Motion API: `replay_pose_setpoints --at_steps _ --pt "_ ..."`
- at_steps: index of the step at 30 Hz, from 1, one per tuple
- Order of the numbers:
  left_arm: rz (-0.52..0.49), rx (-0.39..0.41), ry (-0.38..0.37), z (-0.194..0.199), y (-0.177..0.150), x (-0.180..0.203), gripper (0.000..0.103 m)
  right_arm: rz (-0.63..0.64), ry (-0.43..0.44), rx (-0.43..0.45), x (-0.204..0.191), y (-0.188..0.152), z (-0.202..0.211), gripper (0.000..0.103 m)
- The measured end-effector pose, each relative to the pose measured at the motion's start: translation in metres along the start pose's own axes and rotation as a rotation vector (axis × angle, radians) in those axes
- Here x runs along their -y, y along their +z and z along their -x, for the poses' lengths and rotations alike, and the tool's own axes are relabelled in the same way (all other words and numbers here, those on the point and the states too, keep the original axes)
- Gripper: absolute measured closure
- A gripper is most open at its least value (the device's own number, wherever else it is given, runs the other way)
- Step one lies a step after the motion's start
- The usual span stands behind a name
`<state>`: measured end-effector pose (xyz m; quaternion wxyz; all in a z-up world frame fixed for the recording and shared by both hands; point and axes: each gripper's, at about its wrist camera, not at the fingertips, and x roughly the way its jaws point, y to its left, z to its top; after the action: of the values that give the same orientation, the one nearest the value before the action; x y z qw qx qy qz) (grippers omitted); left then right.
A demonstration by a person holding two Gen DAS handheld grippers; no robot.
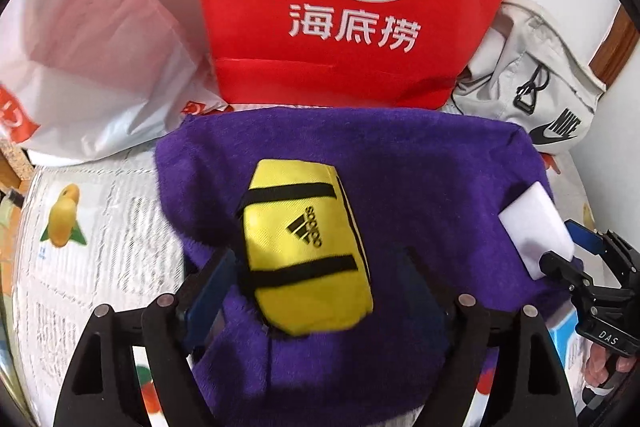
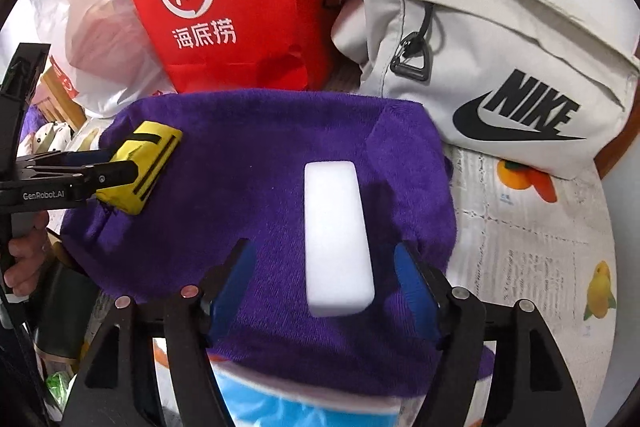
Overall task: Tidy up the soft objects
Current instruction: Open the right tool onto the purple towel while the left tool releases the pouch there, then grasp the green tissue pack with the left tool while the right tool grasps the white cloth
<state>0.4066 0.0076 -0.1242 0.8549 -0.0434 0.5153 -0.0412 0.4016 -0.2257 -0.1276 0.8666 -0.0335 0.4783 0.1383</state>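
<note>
A purple towel (image 1: 400,187) (image 2: 260,155) lies spread on the table. A yellow Adidas pouch (image 1: 306,251) (image 2: 146,163) rests on its left part, between the wide-open fingers of my left gripper (image 1: 320,267). The left finger touches the pouch; the right finger stands apart from it. A white sponge block (image 2: 336,239) (image 1: 536,227) lies on the towel's right part, between the open fingers of my right gripper (image 2: 324,267), touching neither finger.
A red Haidilao bag (image 1: 344,7) (image 2: 236,7) stands behind the towel, a white plastic bag (image 1: 92,59) to its left, a white Nike bag (image 2: 500,67) (image 1: 532,83) to its right. A fruit-print tablecloth (image 2: 540,247) covers the table. A blue pack (image 2: 304,407) lies under the towel's near edge.
</note>
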Motion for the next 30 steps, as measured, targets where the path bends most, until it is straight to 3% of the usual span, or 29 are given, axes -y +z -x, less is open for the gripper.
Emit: replay_pose_setpoints --at_steps 10,13,18,22,30 --pt "0.029 0.116 -0.009 0.08 -0.037 -0.018 0.022 0.006 -0.072 0.084 -0.023 -0.029 0.07 0.029" --pt "0.035 0.113 -0.008 0.097 -0.053 -0.02 0.022 0.022 -0.081 0.102 -0.035 -0.045 0.092 0.029" --pt "0.048 0.119 -0.012 0.124 -0.091 -0.029 0.022 -0.022 0.004 0.102 -0.05 -0.083 0.128 0.029" --pt "0.073 0.105 0.0 0.136 -0.125 -0.037 0.022 -0.025 0.004 0.134 -0.068 -0.119 0.149 0.029" --pt "0.047 0.088 -0.006 0.146 -0.186 -0.041 0.022 -0.037 0.027 0.11 -0.091 -0.177 0.156 0.033"
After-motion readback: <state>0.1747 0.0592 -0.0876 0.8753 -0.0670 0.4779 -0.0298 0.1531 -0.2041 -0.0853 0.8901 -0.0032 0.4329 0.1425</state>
